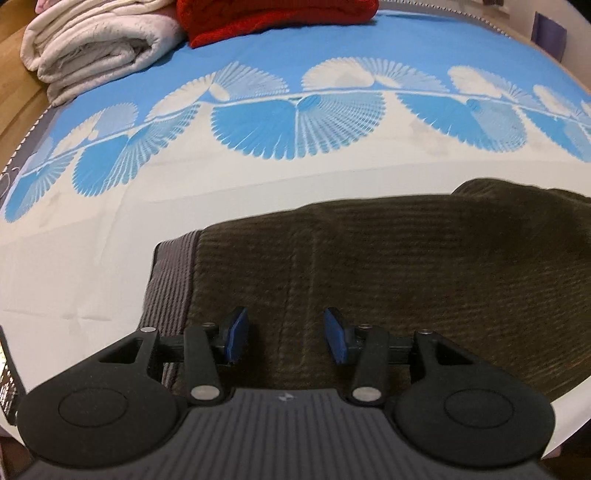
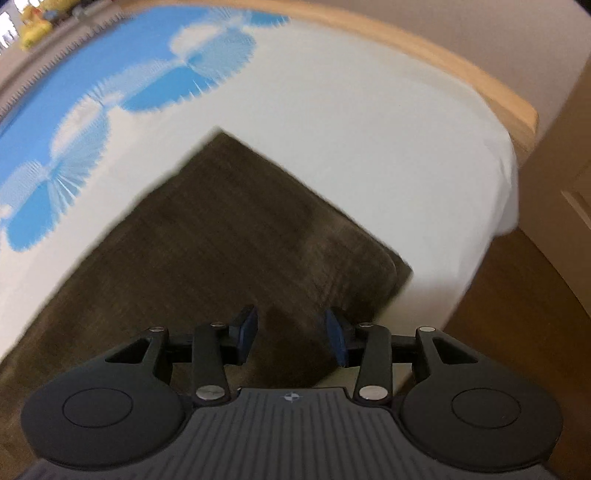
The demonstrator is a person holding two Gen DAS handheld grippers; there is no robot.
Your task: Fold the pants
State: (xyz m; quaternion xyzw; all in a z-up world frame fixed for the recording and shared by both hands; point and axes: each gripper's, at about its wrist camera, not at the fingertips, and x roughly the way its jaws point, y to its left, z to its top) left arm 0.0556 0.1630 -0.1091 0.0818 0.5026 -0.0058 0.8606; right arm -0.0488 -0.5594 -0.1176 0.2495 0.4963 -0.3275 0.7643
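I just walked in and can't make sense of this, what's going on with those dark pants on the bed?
A person is folding pants with a handheld gripper in each hand. The dark olive ribbed pants lie flat on the blue and white bedsheet, apparently already folded over into a compact shape. The left gripper hovers open over the end near the grey waistband, and the right gripper hovers open over the other end. Neither holds any fabric. A folded white blanket and a red one sit at the far edge.

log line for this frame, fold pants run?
task: fold pants | pants: folded, flat on bed | left tongs: open, over pants | right tongs: open, over pants
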